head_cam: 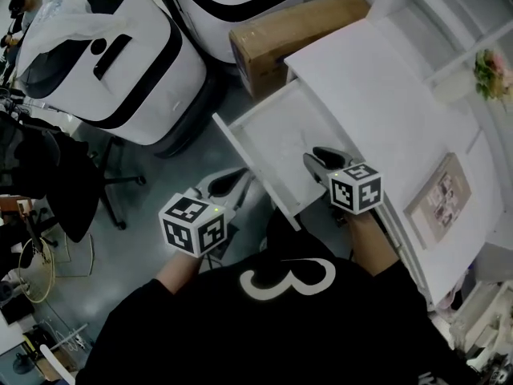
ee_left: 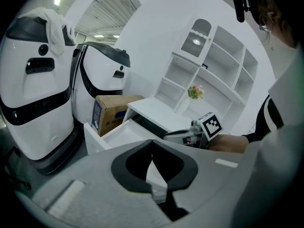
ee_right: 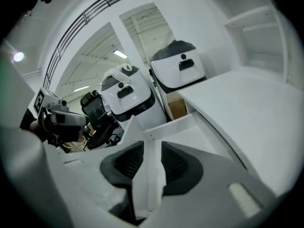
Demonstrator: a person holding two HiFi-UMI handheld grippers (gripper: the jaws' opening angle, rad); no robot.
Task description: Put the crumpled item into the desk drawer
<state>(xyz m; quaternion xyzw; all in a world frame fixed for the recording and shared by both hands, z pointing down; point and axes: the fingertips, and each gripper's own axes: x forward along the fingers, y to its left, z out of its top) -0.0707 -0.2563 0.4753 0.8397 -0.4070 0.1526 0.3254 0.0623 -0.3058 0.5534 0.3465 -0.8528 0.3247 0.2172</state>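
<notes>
Desk drawer wall (ee_right: 149,174) (unclear overhead) stands clamped by right gripper (ee_right: 152,143).

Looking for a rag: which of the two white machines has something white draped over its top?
The machine farther from the cardboard box; the second machine, beside the box, has a bare dark top.

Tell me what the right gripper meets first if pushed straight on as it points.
The right gripper clamps the drawer wall; straight on, it would likely reach the drawer corner first, though depth is unclear.
</notes>
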